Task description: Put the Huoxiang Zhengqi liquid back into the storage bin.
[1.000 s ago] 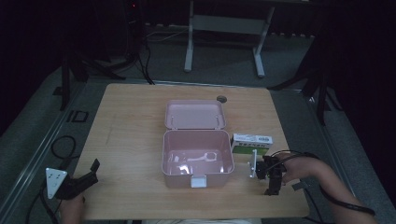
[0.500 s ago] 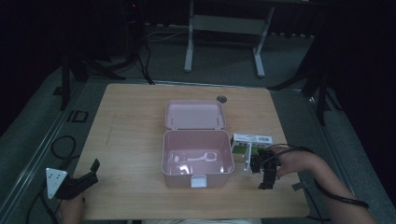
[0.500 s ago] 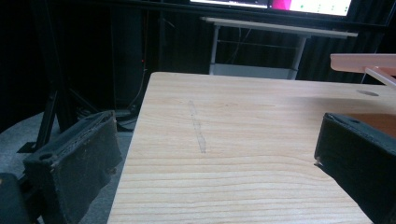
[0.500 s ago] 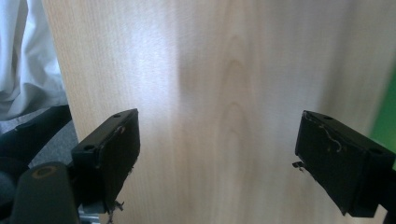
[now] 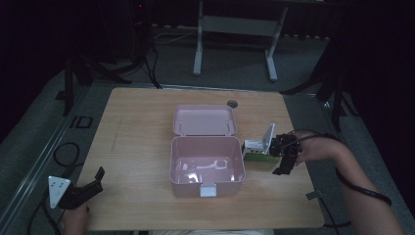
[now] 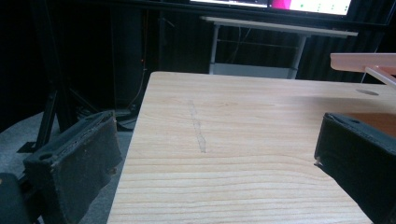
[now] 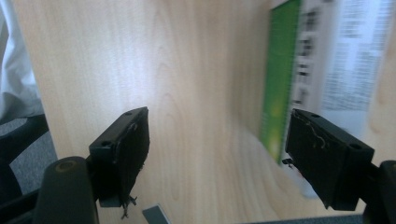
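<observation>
Right gripper [image 5: 284, 159], jaws spread and just closing on nothing, hovers by the carton [image 5: 257, 151] near the table's [image 5: 147, 112] right edge; left gripper [image 5: 83, 188] gapes at the front-left corner.

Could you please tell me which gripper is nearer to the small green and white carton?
The right gripper: it is just beside the small green and white carton, right of the open pink plastic box. The left gripper sits at the table's near left corner, far away.
</observation>
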Action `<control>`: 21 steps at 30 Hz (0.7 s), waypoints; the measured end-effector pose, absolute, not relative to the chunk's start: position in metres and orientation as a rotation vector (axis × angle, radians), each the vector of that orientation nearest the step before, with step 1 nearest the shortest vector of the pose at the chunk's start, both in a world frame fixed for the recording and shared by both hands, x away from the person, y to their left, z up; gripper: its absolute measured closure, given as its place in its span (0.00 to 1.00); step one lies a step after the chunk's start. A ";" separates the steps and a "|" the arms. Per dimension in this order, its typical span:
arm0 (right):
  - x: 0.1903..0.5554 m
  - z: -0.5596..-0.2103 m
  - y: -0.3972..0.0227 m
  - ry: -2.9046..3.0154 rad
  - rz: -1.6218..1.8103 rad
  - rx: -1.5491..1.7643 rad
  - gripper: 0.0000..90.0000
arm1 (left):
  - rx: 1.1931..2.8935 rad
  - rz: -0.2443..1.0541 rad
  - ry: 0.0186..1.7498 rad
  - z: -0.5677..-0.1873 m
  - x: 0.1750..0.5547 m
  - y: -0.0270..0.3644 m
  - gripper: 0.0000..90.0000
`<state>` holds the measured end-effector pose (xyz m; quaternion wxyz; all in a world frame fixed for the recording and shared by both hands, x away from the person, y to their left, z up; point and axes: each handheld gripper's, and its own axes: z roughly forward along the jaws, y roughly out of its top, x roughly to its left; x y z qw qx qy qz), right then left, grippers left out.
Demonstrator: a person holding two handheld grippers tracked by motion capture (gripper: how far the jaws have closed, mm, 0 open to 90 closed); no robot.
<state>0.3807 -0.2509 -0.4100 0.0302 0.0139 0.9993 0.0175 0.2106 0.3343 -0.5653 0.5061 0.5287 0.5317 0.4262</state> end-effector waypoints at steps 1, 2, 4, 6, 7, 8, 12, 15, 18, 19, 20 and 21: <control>0.384 -0.407 -0.251 3.076 0.065 0.054 0.26 | 1.275 1.029 1.283 -0.565 0.211 0.334 0.00; 0.387 -0.405 -0.251 3.071 0.068 0.056 0.26 | 1.276 1.028 1.283 -0.565 0.211 0.334 0.00; 0.393 -0.402 -0.251 3.062 0.082 0.072 0.28 | 1.275 1.029 1.283 -0.565 0.211 0.334 0.00; 0.399 -0.400 -0.251 3.053 0.093 0.086 0.29 | 1.276 1.029 1.282 -0.565 0.211 0.334 0.00; 0.402 -0.399 -0.251 3.053 0.104 0.095 0.30 | 1.276 1.029 1.283 -0.565 0.211 0.334 0.00; 0.405 -0.399 -0.251 3.048 0.108 0.098 0.30 | 1.276 1.028 1.283 -0.565 0.211 0.334 0.00; 0.417 -0.400 -0.248 3.051 0.094 0.113 0.32 | 1.277 1.028 1.283 -0.565 0.211 0.334 0.00; 0.427 -0.402 -0.245 3.057 0.084 0.131 0.32 | 1.277 1.028 1.283 -0.565 0.211 0.334 0.00; 0.435 -0.405 -0.242 3.058 0.077 0.132 0.32 | 1.276 1.027 1.282 -0.565 0.211 0.334 0.00; 0.437 -0.406 -0.240 3.056 0.069 0.120 0.33 | 1.277 1.027 1.282 -0.565 0.211 0.334 0.00; 0.438 -0.407 -0.239 3.055 0.065 0.112 0.34 | 1.277 1.027 1.282 -0.565 0.211 0.334 0.00; 0.440 -0.409 -0.238 3.059 0.068 0.106 0.36 | 1.277 1.027 1.281 -0.565 0.211 0.334 0.00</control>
